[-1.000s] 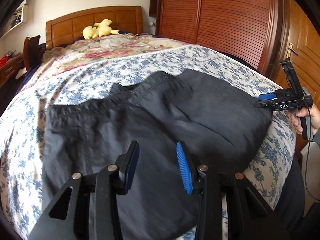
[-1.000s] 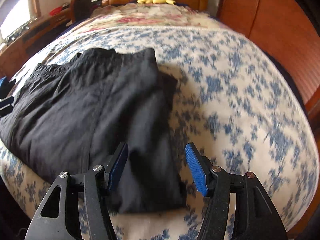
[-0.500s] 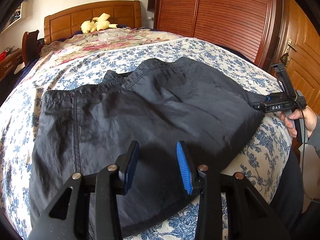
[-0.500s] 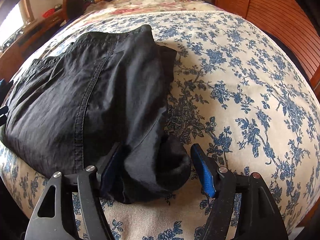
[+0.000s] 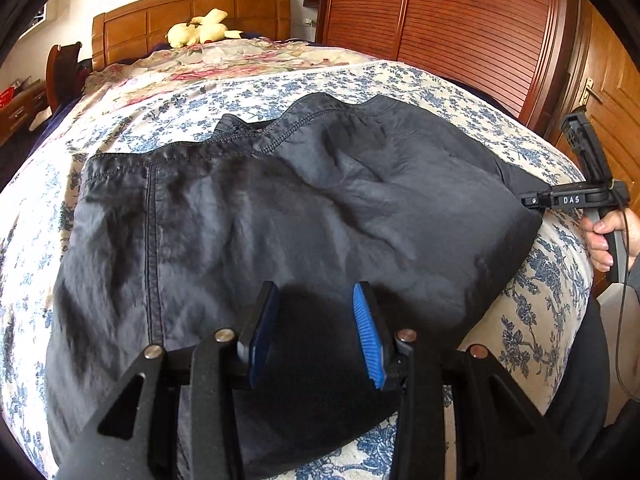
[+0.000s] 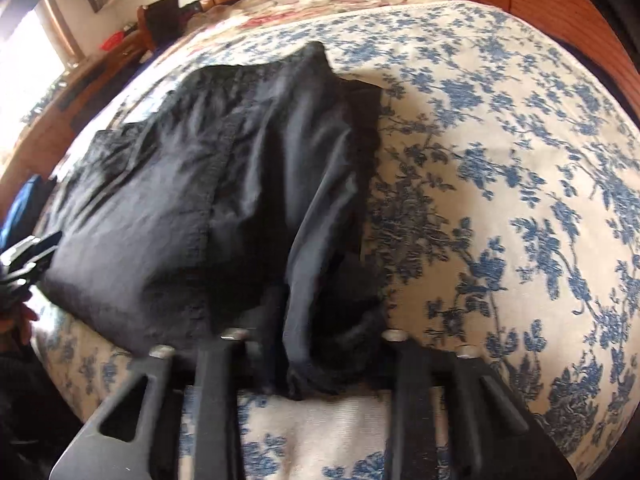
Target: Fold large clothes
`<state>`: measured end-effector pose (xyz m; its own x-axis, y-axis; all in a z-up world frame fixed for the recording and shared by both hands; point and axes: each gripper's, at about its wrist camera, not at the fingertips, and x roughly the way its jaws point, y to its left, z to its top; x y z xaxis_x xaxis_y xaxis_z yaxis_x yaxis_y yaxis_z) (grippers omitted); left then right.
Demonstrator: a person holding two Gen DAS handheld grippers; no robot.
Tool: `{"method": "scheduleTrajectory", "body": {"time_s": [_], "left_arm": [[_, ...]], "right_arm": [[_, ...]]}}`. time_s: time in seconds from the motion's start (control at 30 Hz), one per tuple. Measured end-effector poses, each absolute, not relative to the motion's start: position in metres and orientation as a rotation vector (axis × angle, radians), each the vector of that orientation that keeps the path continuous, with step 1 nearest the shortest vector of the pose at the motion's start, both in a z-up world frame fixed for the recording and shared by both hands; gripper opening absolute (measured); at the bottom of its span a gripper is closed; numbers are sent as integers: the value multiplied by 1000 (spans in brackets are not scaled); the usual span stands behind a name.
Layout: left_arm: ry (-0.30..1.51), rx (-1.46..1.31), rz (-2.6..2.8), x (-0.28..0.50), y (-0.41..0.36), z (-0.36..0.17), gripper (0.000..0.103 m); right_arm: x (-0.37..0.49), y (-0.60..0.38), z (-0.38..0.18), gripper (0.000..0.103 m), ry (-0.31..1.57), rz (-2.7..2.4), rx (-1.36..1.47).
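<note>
A folded black garment point(image 5: 304, 216) lies across the foot of a bed with a blue-flowered cover point(image 5: 248, 92). My left gripper point(image 5: 316, 334) is open, its blue pads just over the garment's near edge, nothing held. In the right wrist view my right gripper point(image 6: 320, 340) has closed on the garment's near right corner point(image 6: 320, 320); bunched cloth hides the pads. The right gripper also shows in the left wrist view point(image 5: 568, 200) at the garment's right end. The rest of the garment point(image 6: 208, 200) stretches away to the left.
A wooden headboard point(image 5: 192, 12) and a yellow plush toy point(image 5: 200, 32) are at the far end of the bed. A brown wardrobe point(image 5: 460, 24) and a door point(image 5: 608, 92) stand to the right. A chair point(image 5: 64, 68) and a desk point(image 5: 20, 100) are on the left.
My right gripper moved forward onto the garment's corner and closed on it, bunching the cloth. My left gripper came lower and closer to the near edge, still open.
</note>
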<state>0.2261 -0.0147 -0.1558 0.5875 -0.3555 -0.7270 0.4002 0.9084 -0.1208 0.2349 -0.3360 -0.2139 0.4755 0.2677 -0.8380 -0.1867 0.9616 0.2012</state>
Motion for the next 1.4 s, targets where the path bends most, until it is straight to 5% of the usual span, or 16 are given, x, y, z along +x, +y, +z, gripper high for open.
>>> {"method": "scheduleTrajectory", "body": {"time_s": [0.47,0.83,0.93,1.07,1.4], "left_arm": [[719,12,-323,194,45,-109,37],[609,-82,-157,155,141,-76,37],[603,-89,-113,147,157,-75,37],[595,-112,-94,144,169,-74,37],[580,-87,-138,148,146,-66,37]], "right_arm": [[238,-222,-77,9,752,475,14],[235,-21,-44,7,668,814,-59],[231,13,-54,15,702,846,-93],[220,25,-64,45,680,848,-152],[234,-54,-108,45,739,583,-307]]}}
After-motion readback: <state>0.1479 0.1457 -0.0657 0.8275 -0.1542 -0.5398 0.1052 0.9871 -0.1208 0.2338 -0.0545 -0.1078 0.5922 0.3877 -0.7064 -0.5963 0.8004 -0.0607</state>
